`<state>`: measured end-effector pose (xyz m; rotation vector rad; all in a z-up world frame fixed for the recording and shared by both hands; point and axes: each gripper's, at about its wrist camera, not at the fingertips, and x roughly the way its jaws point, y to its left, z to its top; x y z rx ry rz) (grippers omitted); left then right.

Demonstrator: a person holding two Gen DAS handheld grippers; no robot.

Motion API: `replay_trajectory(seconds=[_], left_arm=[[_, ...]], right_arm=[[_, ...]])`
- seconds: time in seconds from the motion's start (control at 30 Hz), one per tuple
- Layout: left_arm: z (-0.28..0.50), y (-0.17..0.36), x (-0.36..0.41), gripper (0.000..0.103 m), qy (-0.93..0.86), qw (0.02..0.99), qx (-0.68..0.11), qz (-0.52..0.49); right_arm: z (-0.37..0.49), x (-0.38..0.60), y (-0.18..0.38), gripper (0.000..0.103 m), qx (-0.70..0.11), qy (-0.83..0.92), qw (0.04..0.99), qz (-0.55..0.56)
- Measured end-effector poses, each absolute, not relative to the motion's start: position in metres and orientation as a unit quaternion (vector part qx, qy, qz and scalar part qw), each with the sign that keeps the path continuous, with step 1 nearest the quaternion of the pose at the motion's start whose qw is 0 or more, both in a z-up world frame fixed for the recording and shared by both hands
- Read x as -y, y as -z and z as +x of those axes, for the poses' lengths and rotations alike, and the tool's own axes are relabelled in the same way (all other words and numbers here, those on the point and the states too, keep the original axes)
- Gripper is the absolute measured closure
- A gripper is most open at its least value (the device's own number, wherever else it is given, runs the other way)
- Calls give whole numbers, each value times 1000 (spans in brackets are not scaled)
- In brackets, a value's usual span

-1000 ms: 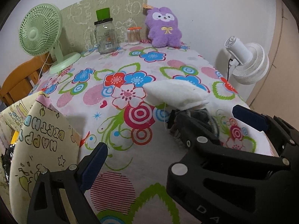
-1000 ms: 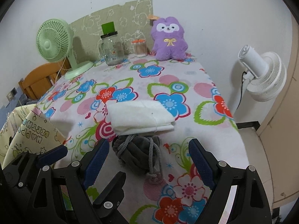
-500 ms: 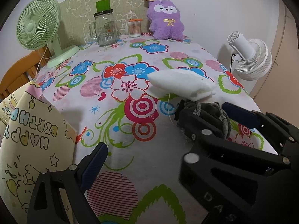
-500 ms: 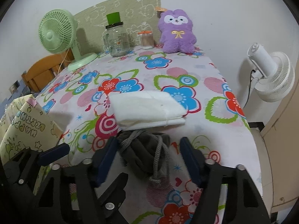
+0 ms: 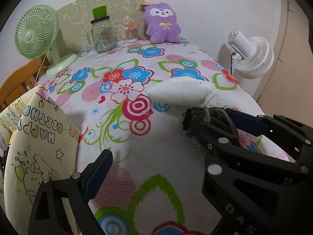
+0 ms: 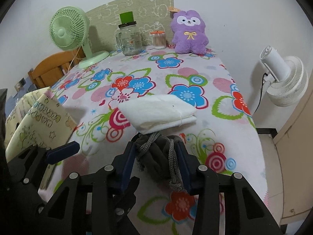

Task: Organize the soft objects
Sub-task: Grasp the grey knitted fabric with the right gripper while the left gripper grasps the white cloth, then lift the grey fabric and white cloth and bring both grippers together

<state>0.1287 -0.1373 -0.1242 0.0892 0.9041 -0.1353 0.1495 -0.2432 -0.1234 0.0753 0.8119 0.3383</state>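
A grey drawstring pouch point(image 6: 159, 156) lies near the front of the flowered table, just in front of a folded white cloth point(image 6: 157, 112). My right gripper point(image 6: 156, 162) is shut on the pouch, one blue pad on each side. It shows the same way in the left wrist view point(image 5: 211, 123), below the white cloth point(image 5: 181, 95). My left gripper point(image 5: 170, 168) is open and empty, low over the table to the left of the pouch. A purple plush bunny point(image 6: 188, 32) sits upright at the back.
A "Happy Birthday" gift bag point(image 5: 37, 150) stands at the table's left front edge. At the back stand a green desk fan point(image 6: 73, 35), a glass jar mug point(image 6: 130, 40) and a cotton-swab container point(image 6: 158, 40). A white fan point(image 6: 283, 78) stands off the table's right edge.
My right gripper has moved forward and closed its jaws onto the grey pouch. The left gripper stayed open, and its view shifted slightly.
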Motion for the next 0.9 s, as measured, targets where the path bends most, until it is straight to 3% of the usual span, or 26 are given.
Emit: replay_trajectory(seconds=[0.9], left_arm=[[105,115,178,7,98,903,-410,83]], right_arm=[[100,309,120,58,-404,-76,909,64]])
